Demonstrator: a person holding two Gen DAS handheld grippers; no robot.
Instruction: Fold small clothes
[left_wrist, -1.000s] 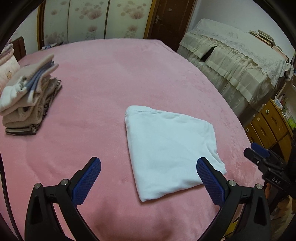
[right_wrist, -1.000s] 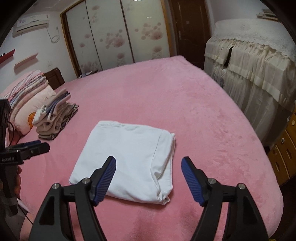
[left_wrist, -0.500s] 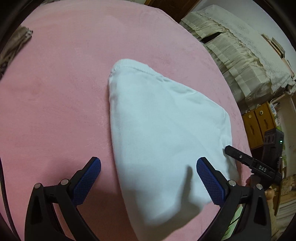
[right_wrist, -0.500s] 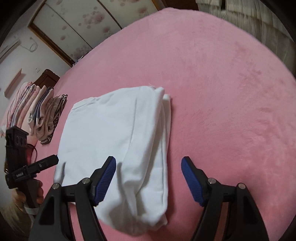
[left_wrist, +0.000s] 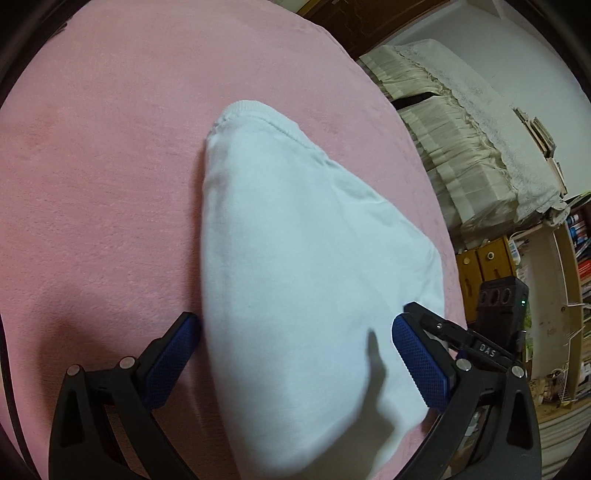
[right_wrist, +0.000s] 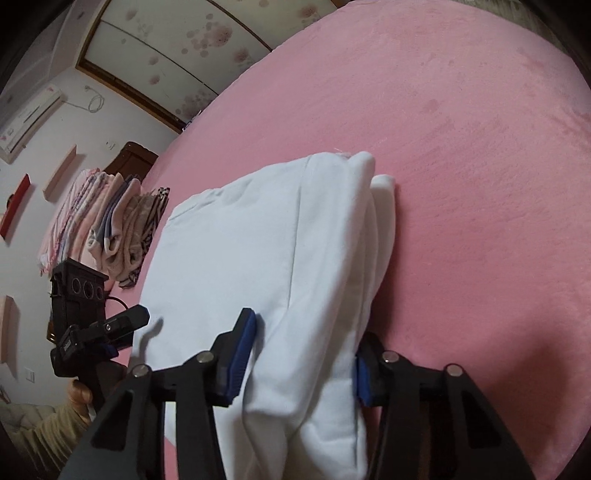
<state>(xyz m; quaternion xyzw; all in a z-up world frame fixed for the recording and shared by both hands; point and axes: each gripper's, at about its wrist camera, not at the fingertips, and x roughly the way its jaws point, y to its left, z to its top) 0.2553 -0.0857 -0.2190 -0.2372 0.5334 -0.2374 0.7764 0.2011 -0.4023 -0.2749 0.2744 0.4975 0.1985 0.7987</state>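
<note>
A folded white garment lies on the pink bed. My left gripper is open with its blue pads on either side of the garment's near left corner, the cloth between the jaws. My right gripper is partly closed and straddles the thick folded right edge of the garment, pads pressing the cloth on both sides. The right gripper also shows in the left wrist view, and the left gripper shows in the right wrist view.
A stack of folded clothes sits at the bed's far left beside pillows. A cloth-covered cabinet and wooden drawers stand past the bed's right edge. A wardrobe is behind.
Both grippers moved down and forward onto the garment's near edge. The right jaws have narrowed around the folded edge; the left jaws stay wide.
</note>
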